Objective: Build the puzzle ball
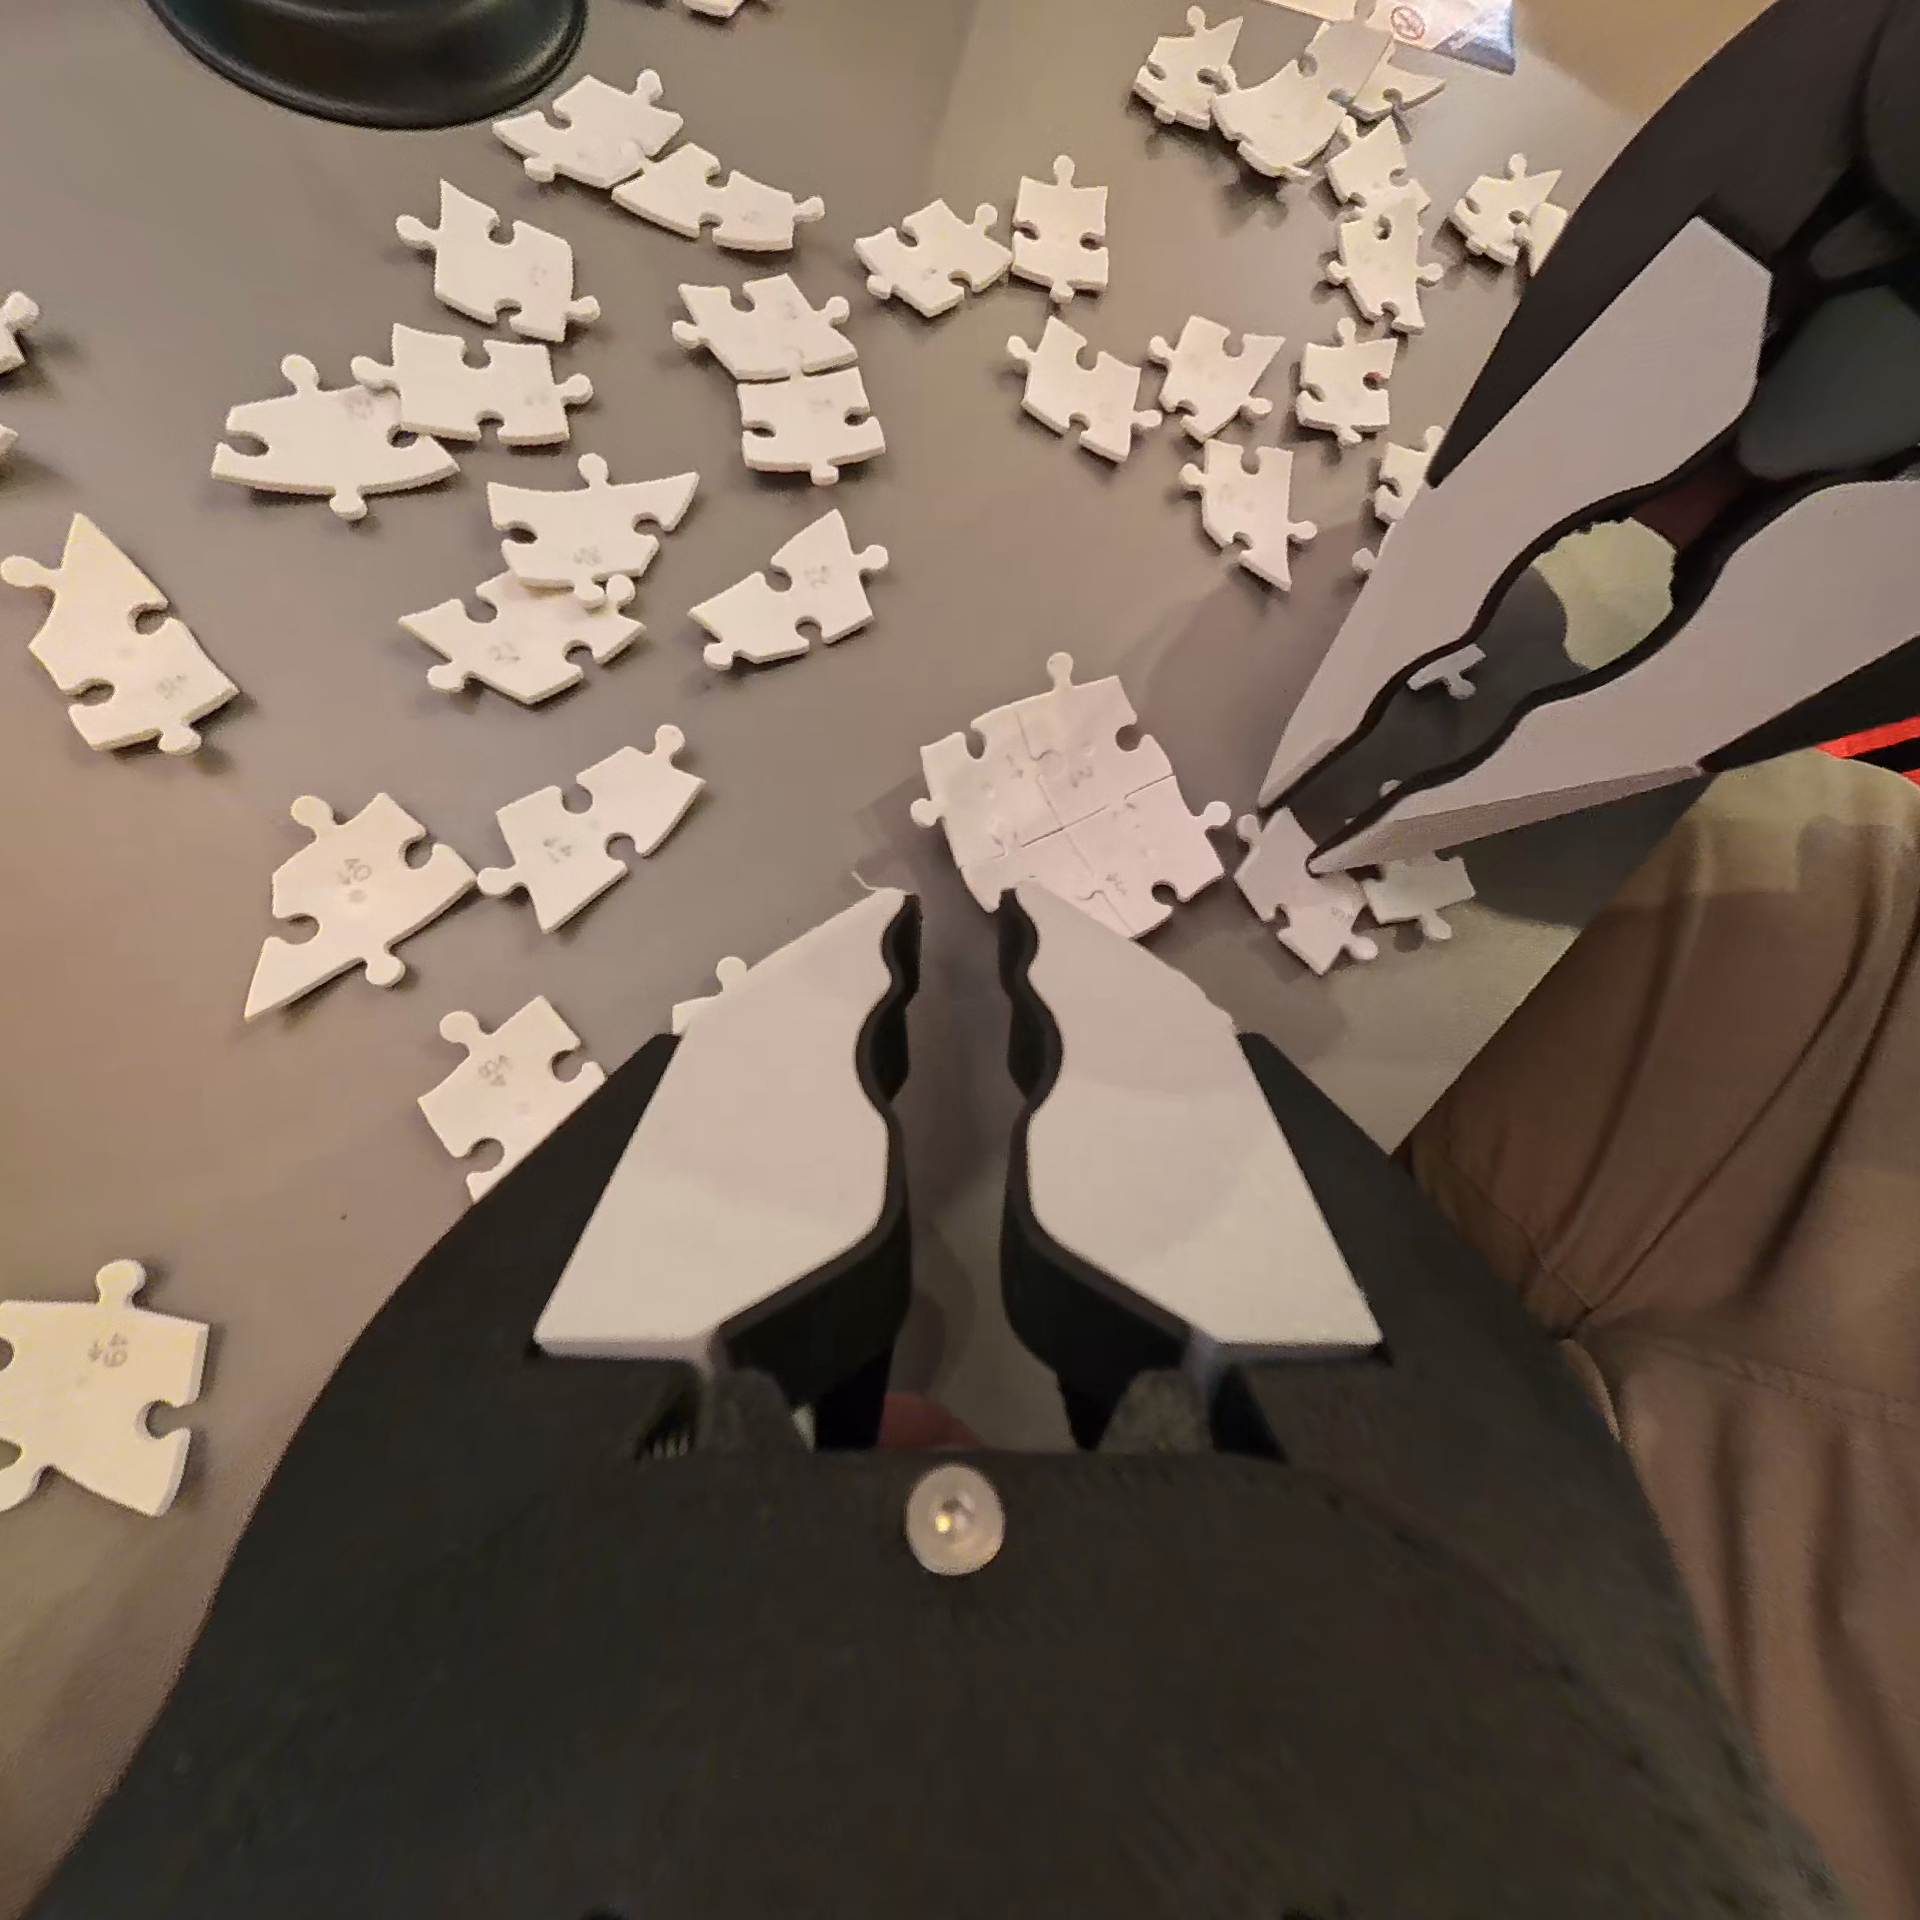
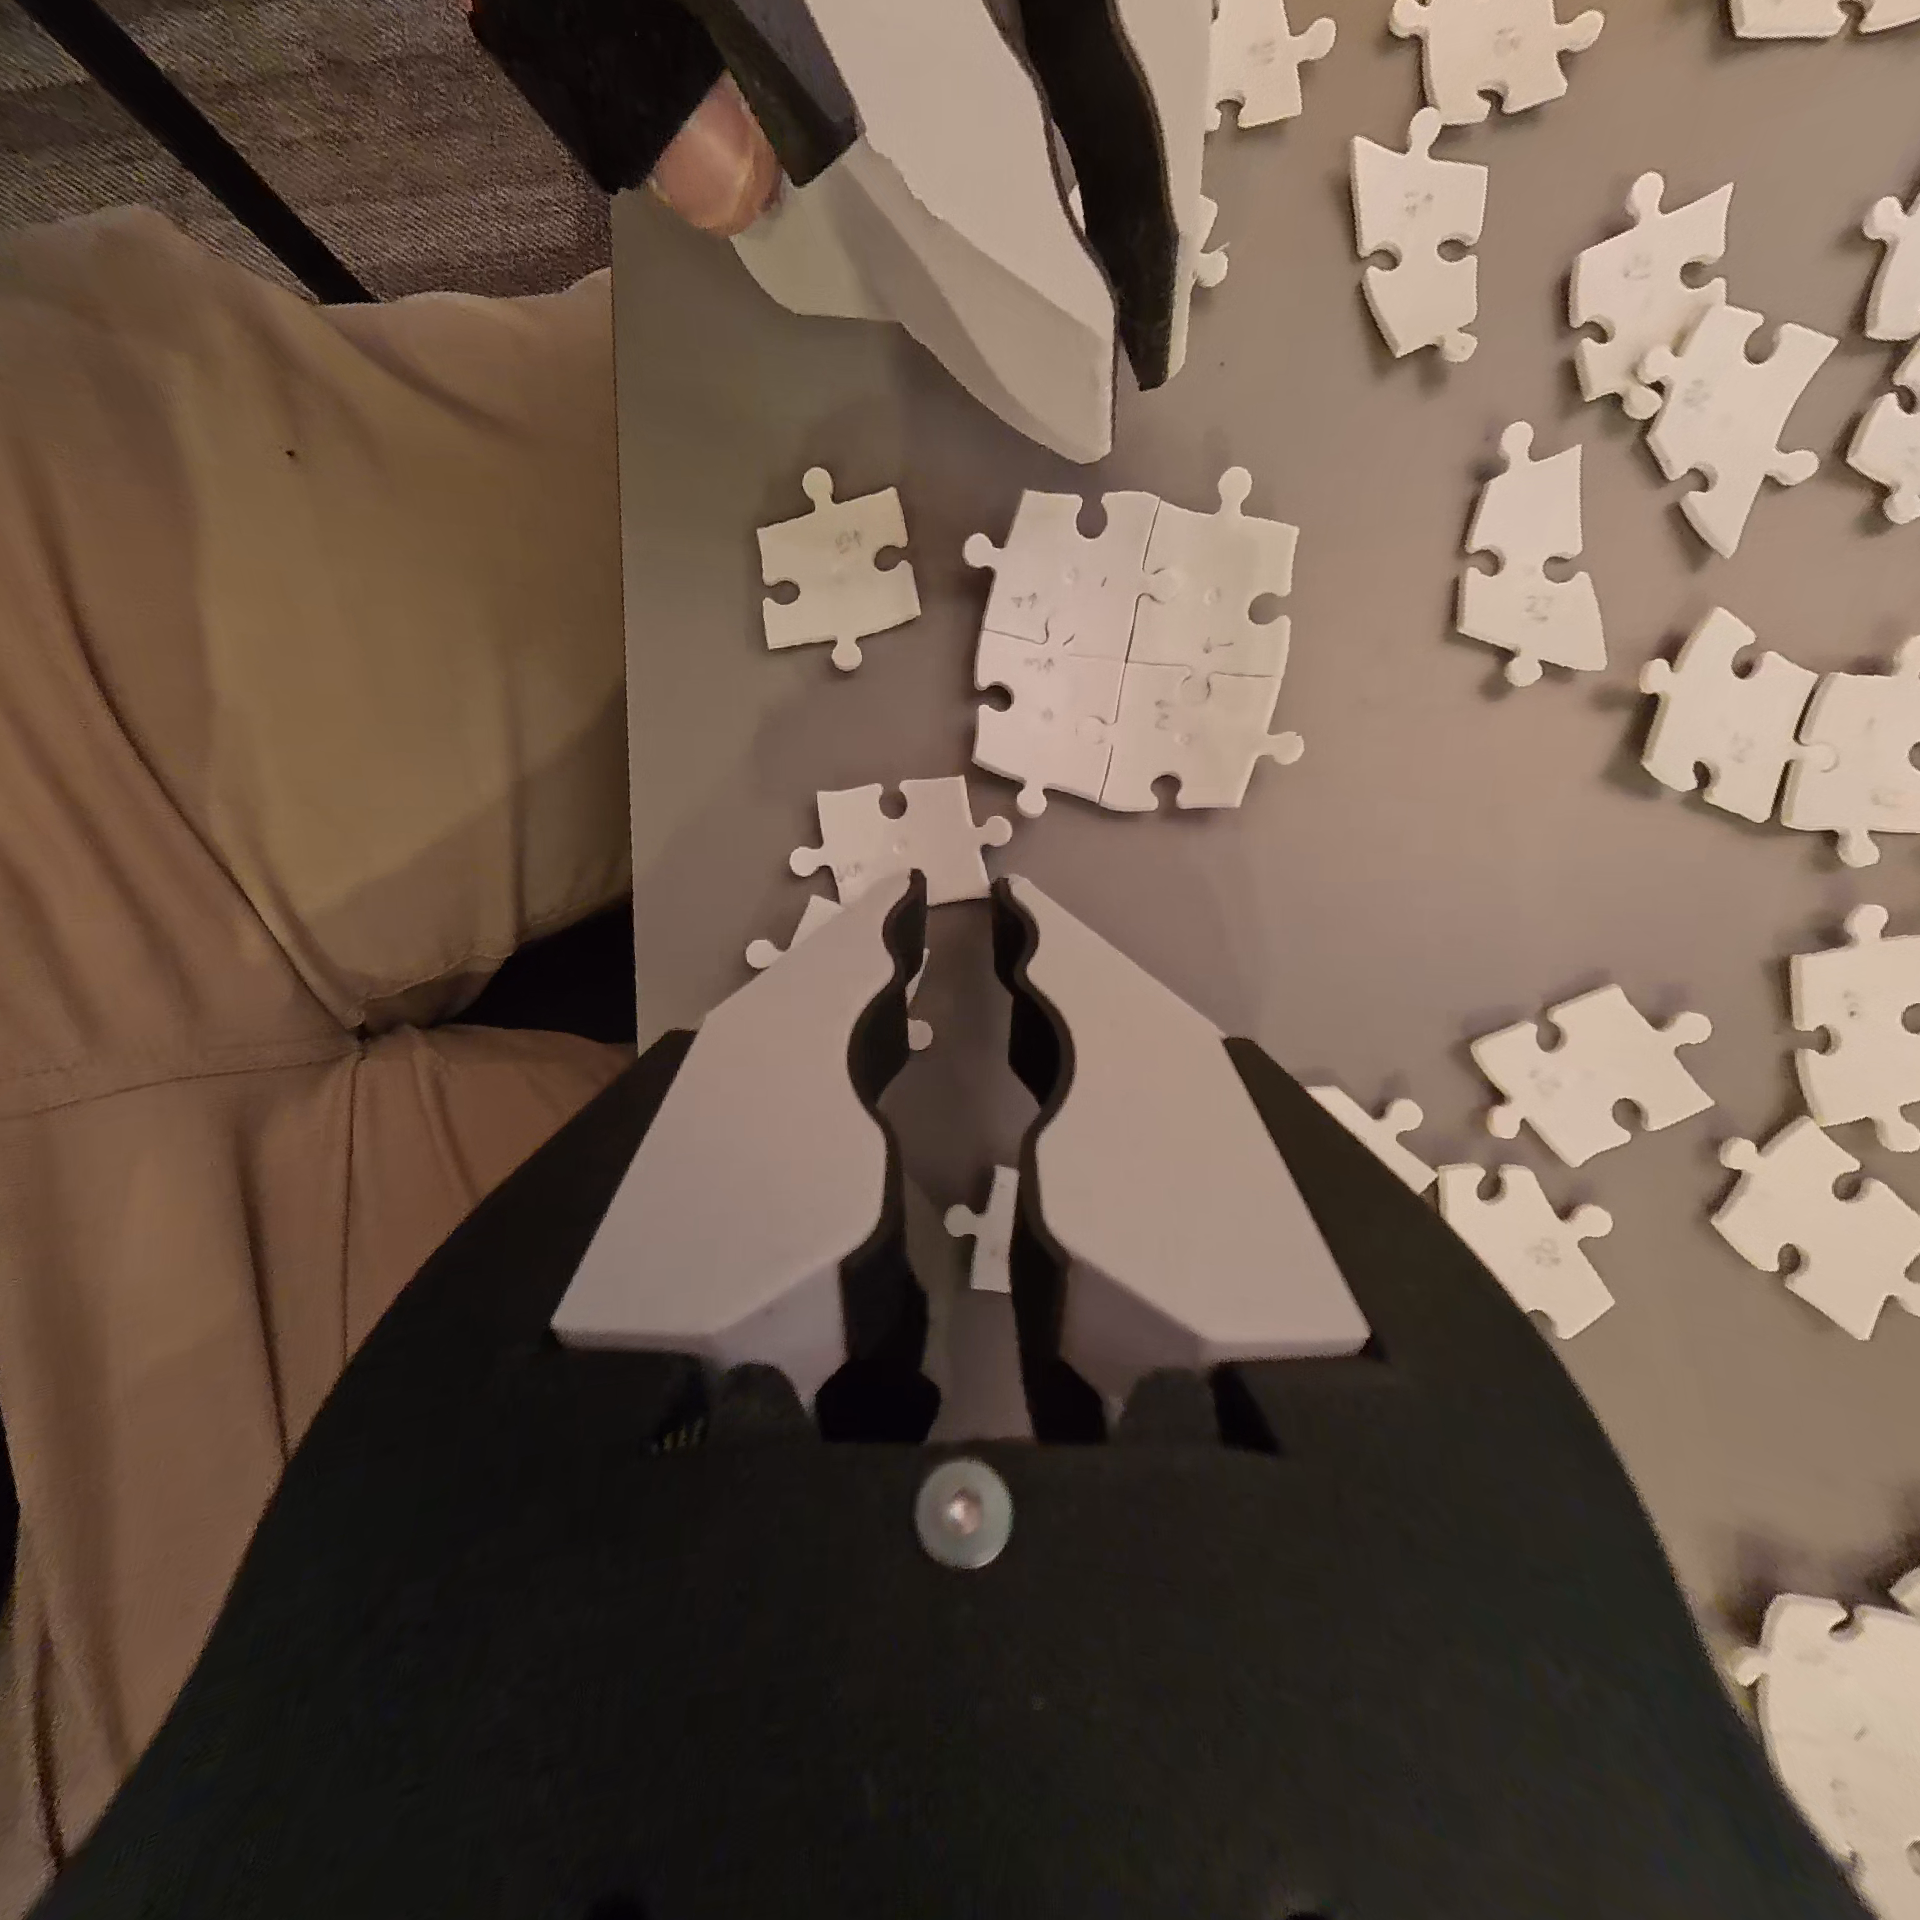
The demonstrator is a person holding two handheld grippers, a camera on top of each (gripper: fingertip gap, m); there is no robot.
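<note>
White loose piece (image 2: pixel 902 844) sits at the right gripper (image 2: pixel 958 883), jaws apart; clamp it squarely before joining the four-piece patch (image 2: pixel 1135 649), left gripper (image 1: pixel 958 906) apart too.

Left gripper (image 1: pixel 958 909): pale fingers with wavy black inner pads, set a narrow gap apart and holding nothing, tips angled down just short of the joined block of pieces (image 1: pixel 1075 805). Right gripper (image 2: pixel 958 888): same build, fingers likewise a narrow gap apart; in the left wrist view it slants in from the upper right, and its tips meet the edge of a single loose piece (image 2: pixel 902 840) just beside that block. A fingertip (image 2: pixel 717 171) of the person's hand shows behind the left gripper's finger, next to a black sleeve.
</note>
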